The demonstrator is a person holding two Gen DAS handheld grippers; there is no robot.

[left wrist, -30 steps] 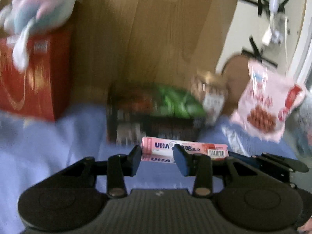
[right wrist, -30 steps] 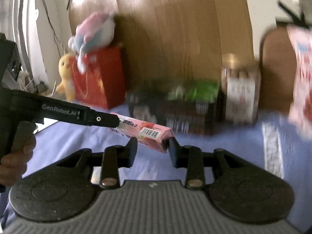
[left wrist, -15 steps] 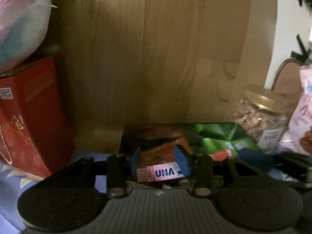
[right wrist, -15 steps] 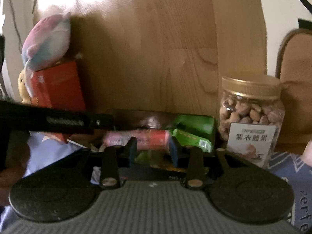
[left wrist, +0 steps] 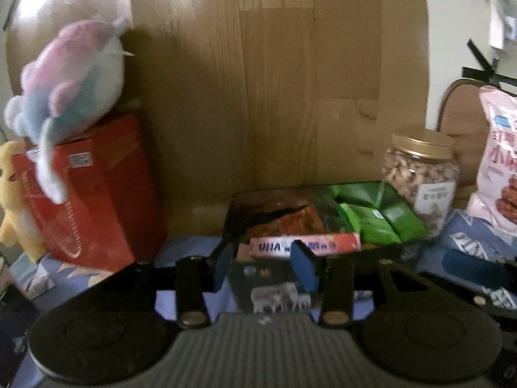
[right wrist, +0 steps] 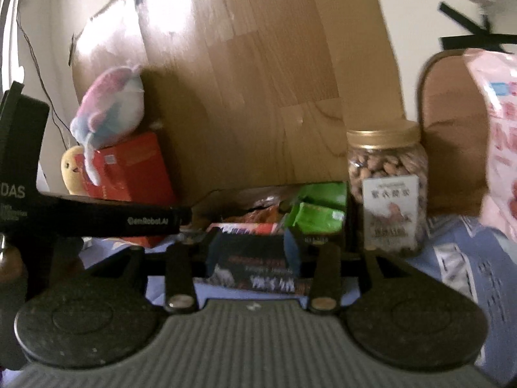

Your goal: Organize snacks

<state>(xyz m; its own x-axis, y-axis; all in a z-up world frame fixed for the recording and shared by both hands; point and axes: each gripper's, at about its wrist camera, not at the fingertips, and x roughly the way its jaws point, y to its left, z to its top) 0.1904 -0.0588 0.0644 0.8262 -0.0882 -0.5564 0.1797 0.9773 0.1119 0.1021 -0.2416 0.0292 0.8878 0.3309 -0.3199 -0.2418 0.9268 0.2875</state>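
A dark snack box (left wrist: 274,278) stands open on the blue cloth and holds green packets (left wrist: 374,223) and an orange-red packet (left wrist: 290,221). A pink UHA candy box (left wrist: 303,245) lies across the front of the box's contents. My left gripper (left wrist: 263,266) is open just in front of the box, with the candy box beyond its fingertips. My right gripper (right wrist: 250,252) is open and empty before the same box (right wrist: 258,268); the candy box (right wrist: 245,228) and the left gripper's arm (right wrist: 97,218) show there.
A jar of nuts (left wrist: 420,181) stands right of the box. A pink snack bag (left wrist: 497,161) leans at far right. A red carton (left wrist: 87,190) with a plush toy (left wrist: 71,77) on top stands left. A wooden board (left wrist: 274,80) rises behind.
The candy box, held between both grippers a second ago, now lies in the dark box. Both grippers have opened and drawn back a little.
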